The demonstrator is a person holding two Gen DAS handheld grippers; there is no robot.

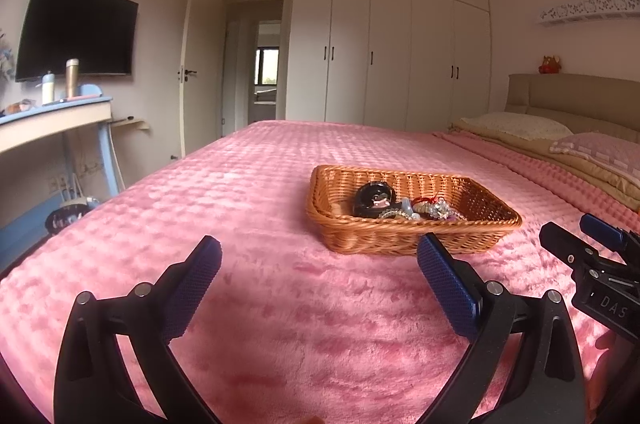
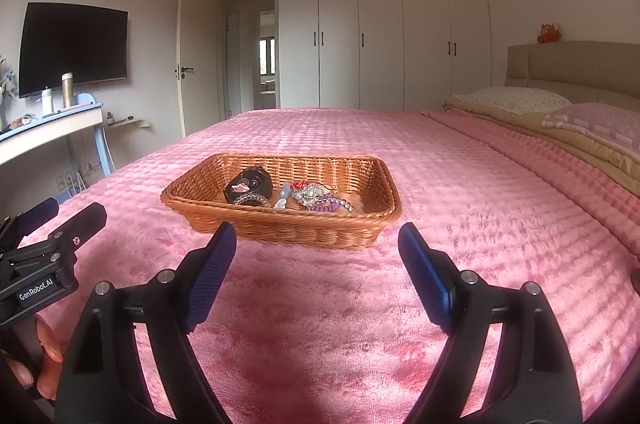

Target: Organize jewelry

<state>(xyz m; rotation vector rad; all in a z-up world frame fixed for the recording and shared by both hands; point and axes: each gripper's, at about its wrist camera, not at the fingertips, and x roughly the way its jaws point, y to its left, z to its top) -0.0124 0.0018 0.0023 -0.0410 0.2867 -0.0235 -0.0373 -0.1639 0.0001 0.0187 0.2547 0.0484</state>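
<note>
Left gripper (image 1: 320, 256): jaws at their widest, blue pads well apart, nothing between them but pink plush. Hovered low over the bedspread (image 1: 256, 184), pointed slightly downward. Right gripper (image 2: 316, 244): jaws also apart, somewhat less wide, likewise empty, and set beside the left one over the near part of the bed.

Ahead of both, resting on the bedspread: wicker basket (image 2: 280, 228), rectangular, shallow, with its long axis running across the view, roughly side to side before the grippers. Inside, gathered toward the middle of the floor: a dark round case (image 2: 249, 186) at the left, beaded bracelets (image 2: 250, 200) just in front of it, a pale blue piece (image 2: 283, 196) in the centre, and a tangle of red, silver and purple beads (image 2: 320, 198) to the right. Pieces touching or overlapping; exact count not clear.

From the right wrist view, basket almost dead ahead, near wall just beyond the fingertips. From the left wrist view, same basket (image 1: 400, 240) offset toward the right, its near corner close to the right pad. Judged: right gripper better lined up and nearer to the jewelry, so likelier to reach in over the near wall; left better placed for the case end or for steadying the rim.

Task judged barely begun: everything in one heap, nothing sorted or lifted.
</note>
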